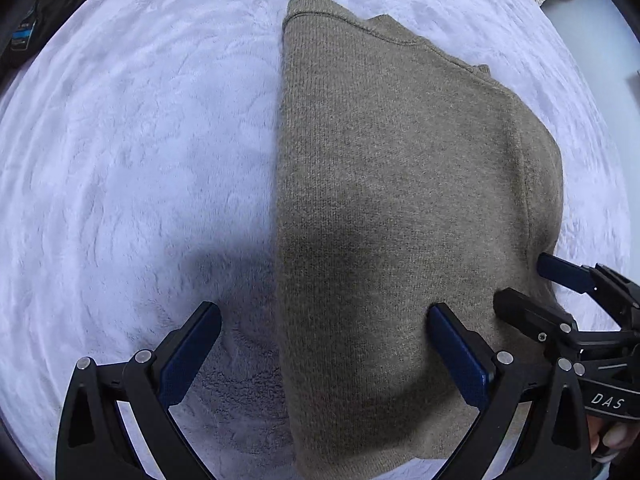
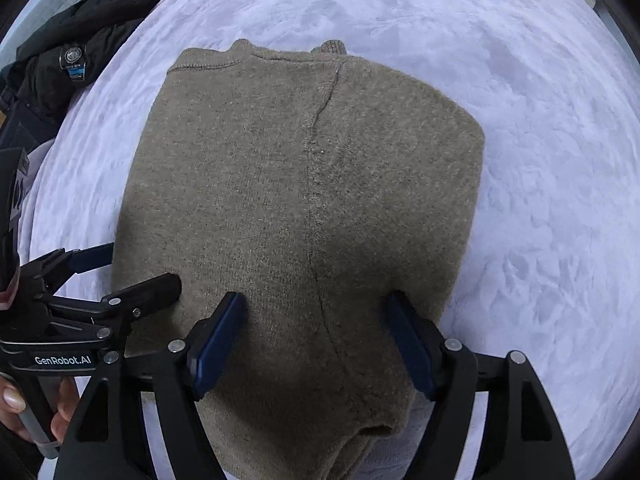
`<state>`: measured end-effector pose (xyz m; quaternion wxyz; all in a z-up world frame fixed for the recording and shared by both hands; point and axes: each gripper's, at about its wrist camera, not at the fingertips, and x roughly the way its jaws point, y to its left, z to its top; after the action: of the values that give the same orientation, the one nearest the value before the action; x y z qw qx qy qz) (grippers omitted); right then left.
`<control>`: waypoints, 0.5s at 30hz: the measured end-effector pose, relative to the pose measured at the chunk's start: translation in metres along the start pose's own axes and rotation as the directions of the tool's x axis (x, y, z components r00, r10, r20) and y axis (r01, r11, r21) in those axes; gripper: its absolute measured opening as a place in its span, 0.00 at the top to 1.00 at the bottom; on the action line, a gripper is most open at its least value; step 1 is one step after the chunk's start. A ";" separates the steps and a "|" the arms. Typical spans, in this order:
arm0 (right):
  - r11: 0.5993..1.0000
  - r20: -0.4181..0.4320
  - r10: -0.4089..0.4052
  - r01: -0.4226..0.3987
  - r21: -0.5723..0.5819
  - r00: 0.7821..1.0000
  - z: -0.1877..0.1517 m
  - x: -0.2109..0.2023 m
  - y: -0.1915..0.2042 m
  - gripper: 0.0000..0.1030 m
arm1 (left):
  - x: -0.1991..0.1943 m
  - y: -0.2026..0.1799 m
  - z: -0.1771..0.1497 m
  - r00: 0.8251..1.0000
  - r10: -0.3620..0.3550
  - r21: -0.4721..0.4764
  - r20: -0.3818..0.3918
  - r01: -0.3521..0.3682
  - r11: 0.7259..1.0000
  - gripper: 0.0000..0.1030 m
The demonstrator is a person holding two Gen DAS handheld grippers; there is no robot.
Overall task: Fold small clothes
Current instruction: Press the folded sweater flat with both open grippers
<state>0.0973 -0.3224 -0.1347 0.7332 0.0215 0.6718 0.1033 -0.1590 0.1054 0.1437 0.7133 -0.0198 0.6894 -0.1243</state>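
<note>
Both my left gripper (image 1: 324, 312) and right gripper (image 2: 316, 300) hang open-jawed over the near end of the folded sweater (image 1: 400, 200) on the fleece blanket (image 1: 140, 140), placed to pinch its hem.

surface: pale lilac plush blanket (image 2: 540, 160) | edge: dark clothing (image 2: 80, 32)

Left claw (image 1: 324, 316) and right claw (image 2: 316, 306) point steeply downward side by side, jaws spread wide.
</note>
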 end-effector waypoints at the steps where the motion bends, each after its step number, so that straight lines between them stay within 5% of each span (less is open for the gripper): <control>1: 1.000 -0.010 -0.005 0.005 -0.009 1.000 0.002 -0.001 0.002 0.23 | -0.004 -0.003 0.003 1.000 0.012 0.006 0.011 -0.012 1.000 0.00; 7: 0.997 0.158 0.006 0.005 -0.071 0.987 0.018 -0.043 0.009 0.23 | -0.038 -0.006 0.042 0.992 -0.007 -0.005 0.128 0.008 1.000 0.00; 12: 0.999 0.143 0.030 -0.026 -0.030 0.989 0.050 -0.018 -0.010 0.23 | 0.004 -0.014 0.079 0.995 0.099 -0.010 0.026 -0.099 0.995 0.00; 15: 0.999 0.082 0.008 -0.012 0.047 0.997 0.063 0.013 -0.028 0.23 | 0.028 -0.010 0.090 0.995 0.083 -0.033 -0.048 -0.084 0.996 0.00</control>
<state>0.1640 -0.3410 -0.1460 0.7587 0.0467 0.6435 0.0901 -0.0715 0.0770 0.1230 0.7011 -0.0005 0.7082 -0.0828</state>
